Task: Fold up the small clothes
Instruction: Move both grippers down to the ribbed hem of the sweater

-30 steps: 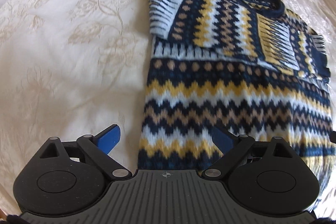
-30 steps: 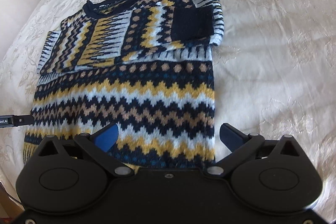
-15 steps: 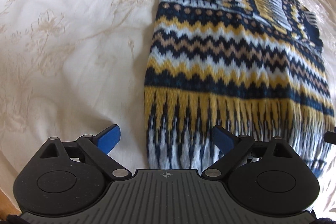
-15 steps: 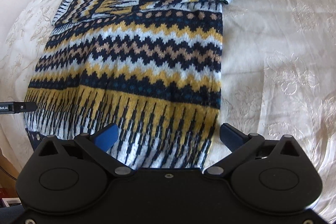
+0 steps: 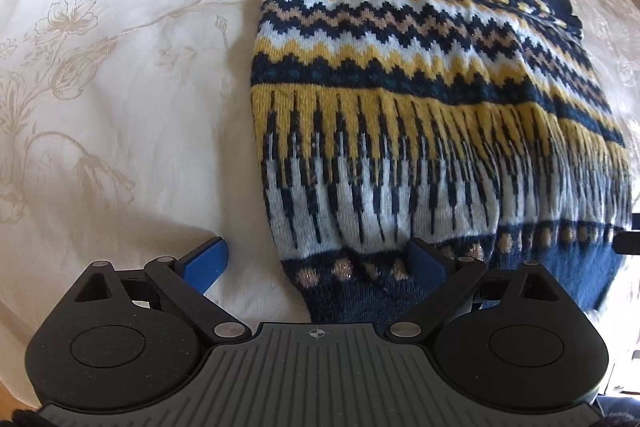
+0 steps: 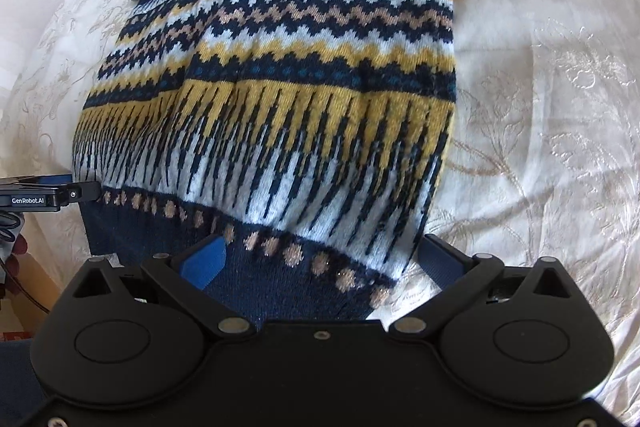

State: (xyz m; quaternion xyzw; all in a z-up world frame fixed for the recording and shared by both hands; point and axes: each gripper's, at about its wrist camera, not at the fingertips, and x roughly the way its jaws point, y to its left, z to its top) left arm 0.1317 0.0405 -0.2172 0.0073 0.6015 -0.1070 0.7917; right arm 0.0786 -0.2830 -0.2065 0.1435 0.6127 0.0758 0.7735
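Observation:
A navy, yellow and pale-blue patterned knit sweater (image 5: 400,75) lies flat on the bed, sleeves folded in across the chest, its navy hem nearest me and hanging over the bed's edge. My left gripper (image 5: 316,263) is open and straddles the hem's left corner, blue pads on either side. My right gripper (image 6: 324,259) is open too, with the hem's right corner (image 6: 304,267) lying between its fingers. The tip of the left gripper (image 6: 44,193) shows at the left edge of the right wrist view, at the hem's other corner.
The sweater rests on a cream bedspread (image 5: 100,87) with a woven floral pattern, which spreads wide to the left and right (image 6: 540,87). A strip of wooden floor (image 6: 24,291) and a fingertip show below the bed's edge at the left of the right wrist view.
Both grippers have drawn back down the sweater from its middle to the hem at the near edge. They have stayed open throughout.

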